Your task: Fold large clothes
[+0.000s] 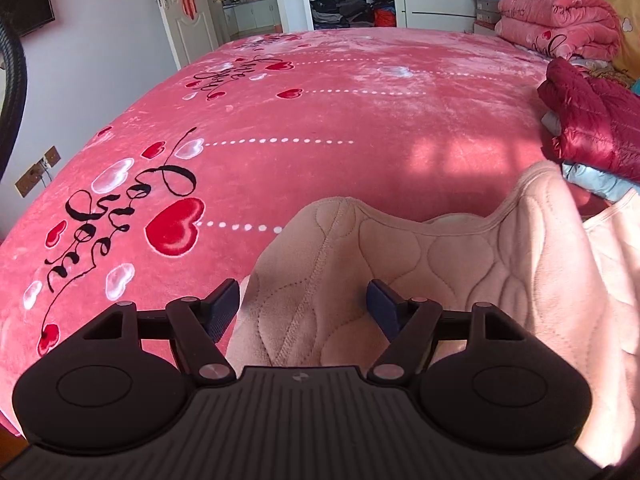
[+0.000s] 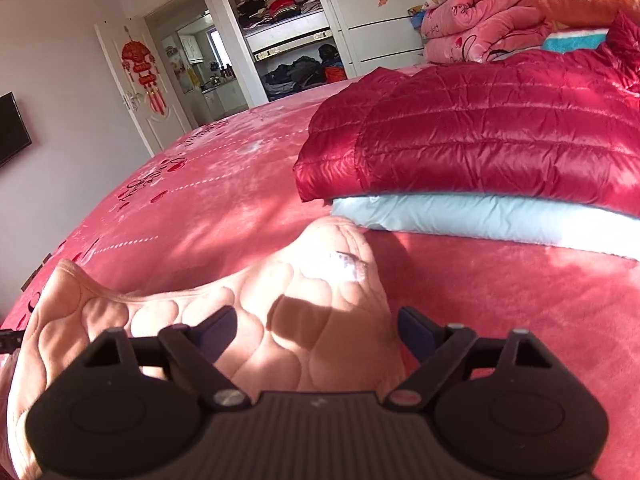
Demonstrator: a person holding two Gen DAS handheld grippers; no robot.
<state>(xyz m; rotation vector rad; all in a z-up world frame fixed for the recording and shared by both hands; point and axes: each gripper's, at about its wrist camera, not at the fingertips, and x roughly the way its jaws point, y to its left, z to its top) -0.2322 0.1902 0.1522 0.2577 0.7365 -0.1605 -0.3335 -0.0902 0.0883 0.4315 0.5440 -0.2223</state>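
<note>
Both the left gripper [image 1: 304,306] and right gripper [image 2: 316,332] stand spread, clamping nothing, each straddling a raised shoulder of the pale-pink quilted top [image 1: 440,264] on the pink bed blanket [image 1: 320,120] — apparently positioned for the next fold — folded jackets [image 2: 480,140] ahead-right.

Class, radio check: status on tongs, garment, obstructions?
Left tongs, right tongs open, empty. Peach quilted garment between both, unheld. Red jacket stacked beside it.
</note>
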